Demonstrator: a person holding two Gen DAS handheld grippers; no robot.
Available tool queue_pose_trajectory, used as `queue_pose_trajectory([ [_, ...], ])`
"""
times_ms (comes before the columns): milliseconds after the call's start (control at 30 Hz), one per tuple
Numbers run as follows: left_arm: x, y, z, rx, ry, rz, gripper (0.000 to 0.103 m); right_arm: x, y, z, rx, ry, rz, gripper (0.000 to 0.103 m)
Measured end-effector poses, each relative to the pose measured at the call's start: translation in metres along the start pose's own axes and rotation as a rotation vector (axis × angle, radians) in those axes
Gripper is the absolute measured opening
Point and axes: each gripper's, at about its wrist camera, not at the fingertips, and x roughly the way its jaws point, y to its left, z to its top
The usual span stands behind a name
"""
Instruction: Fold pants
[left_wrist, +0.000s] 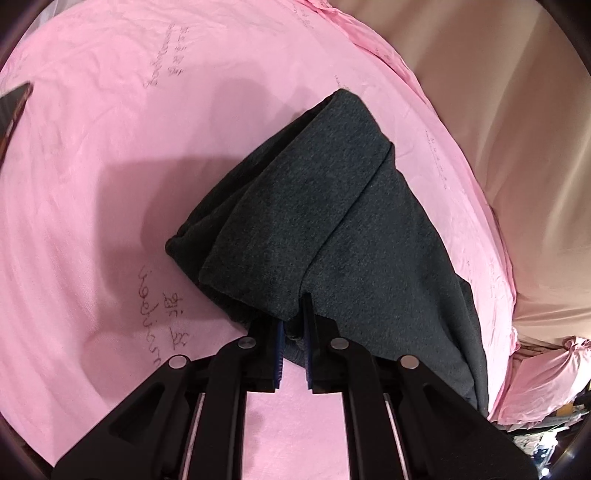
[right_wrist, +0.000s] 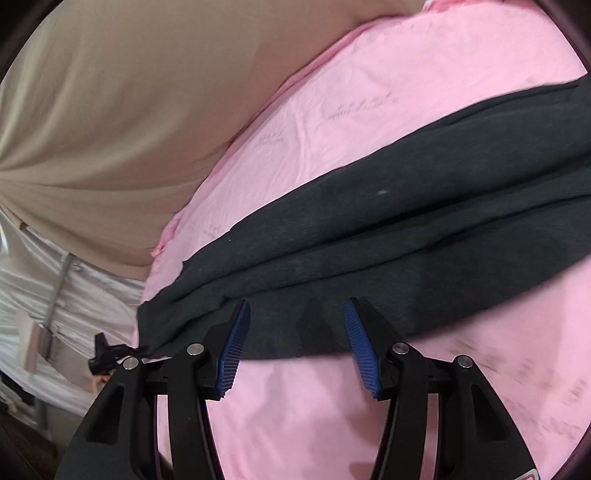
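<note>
The left gripper (left_wrist: 293, 314) clamps the pants (left_wrist: 332, 206) edge to anchor the fold, while the right gripper (right_wrist: 295, 314) gapes just before the hem, ready to grab.

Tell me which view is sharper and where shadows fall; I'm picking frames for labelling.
Left wrist view: crisp, knit of the dark pants readable, soft shadows on the pink sheet left of them. Right wrist view: motion-smeared, printed text on the sheet streaked at lower right, pants edges soft. Both bow strongly at the fisheye rim.
</note>
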Motion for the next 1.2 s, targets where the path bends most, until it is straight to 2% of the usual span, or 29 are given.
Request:
queue_pose_trajectory([
  [133, -0.004, -0.001, 0.009, 0.004, 0.005, 0.008, 0.008, 0.019, 0.003, 0.015, 0.031, -0.034, -0.011, 0.056],
  [167, -0.005, -0.001, 0.01, 0.006, 0.004, 0.012, 0.008, 0.02, 0.004, 0.017, 0.03, -0.048, -0.021, 0.051],
  [200, -0.005, -0.002, 0.009, 0.011, 0.002, 0.016, 0.008, 0.021, 0.007, 0.019, 0.01, -0.053, -0.034, 0.018],
  [233, -0.007, -0.004, 0.01, 0.02, -0.004, 0.024, 0.008, 0.021, 0.01, 0.021, -0.004, -0.047, -0.041, 0.005],
  [300, -0.013, -0.005, 0.011, 0.033, -0.009, 0.032, 0.008, 0.006, 0.013, 0.019, -0.019, -0.07, -0.015, 0.003],
  [400, -0.031, -0.008, 0.008, 0.073, -0.025, 0.037, 0.008, -0.028, 0.034, 0.003, -0.128, -0.071, -0.006, 0.003],
  [500, -0.043, -0.005, 0.007, 0.087, -0.04, 0.078, 0.008, -0.034, 0.033, -0.014, -0.18, -0.009, -0.063, 0.002],
  [533, -0.043, -0.002, 0.008, 0.066, -0.028, 0.133, 0.008, -0.028, 0.024, -0.018, -0.184, 0.033, -0.093, 0.002],
  [600, -0.031, 0.002, 0.008, 0.07, -0.004, 0.18, 0.008, -0.011, 0.008, -0.025, -0.171, 0.09, -0.193, 0.003],
  [633, -0.023, 0.001, 0.007, 0.068, 0.014, 0.201, 0.008, -0.015, 0.001, -0.026, -0.158, 0.082, -0.17, 0.0],
  [700, -0.016, 0.0, 0.002, 0.081, 0.01, 0.244, 0.011, -0.031, -0.007, -0.026, -0.113, 0.083, -0.154, 0.006],
  [733, -0.02, -0.004, 0.001, 0.093, -0.002, 0.255, 0.012, -0.051, -0.011, -0.024, -0.114, 0.047, -0.172, 0.01],
  [867, -0.055, -0.023, -0.009, 0.117, -0.101, 0.276, 0.016, -0.137, -0.033, -0.009, -0.122, -0.168, -0.324, 0.046],
  [900, -0.062, -0.028, -0.012, 0.121, -0.128, 0.288, 0.016, -0.154, -0.039, -0.002, -0.116, -0.225, -0.377, 0.051],
  [933, -0.069, -0.037, -0.015, 0.131, -0.161, 0.309, 0.016, -0.171, -0.048, 0.009, -0.12, -0.279, -0.445, 0.053],
  [1000, -0.076, -0.062, -0.026, 0.175, -0.213, 0.362, 0.015, -0.186, -0.067, 0.032, -0.131, -0.308, -0.533, 0.055],
  [1067, -0.074, -0.088, -0.038, 0.245, -0.232, 0.395, 0.015, -0.188, -0.089, 0.058, -0.146, -0.292, -0.603, 0.055],
  [1133, -0.068, -0.118, -0.048, 0.305, -0.232, 0.385, 0.016, -0.18, -0.105, 0.08, -0.183, -0.277, -0.666, 0.055],
  [1200, -0.06, -0.14, -0.058, 0.347, -0.226, 0.366, 0.016, -0.169, -0.117, 0.097, -0.214, -0.249, -0.693, 0.056],
])
